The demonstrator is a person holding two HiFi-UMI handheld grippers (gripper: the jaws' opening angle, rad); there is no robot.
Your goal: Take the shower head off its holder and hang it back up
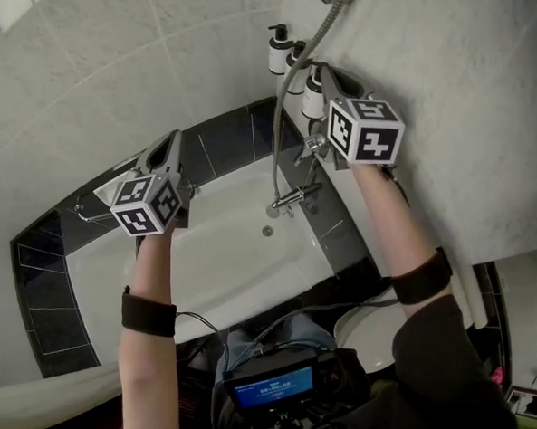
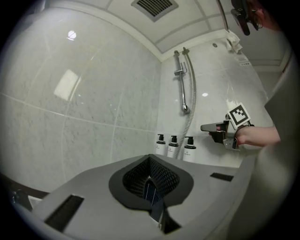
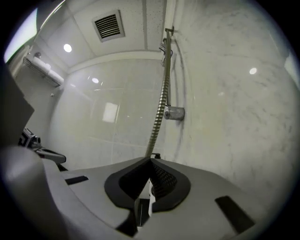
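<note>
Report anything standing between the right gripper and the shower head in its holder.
Nothing visible does. The right gripper, jaws shut and empty, is near the hose, with open air up to the shower head above it. The bottles stand lower.

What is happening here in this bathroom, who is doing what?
A person stands over the white bathtub and holds a grey gripper in each hand. The right gripper is raised close to the silver ribbed shower hose, beside the three white pump bottles. The left gripper is over the tub. The fingers of both are closed and hold nothing, so the shower head is not yet taken.
</note>
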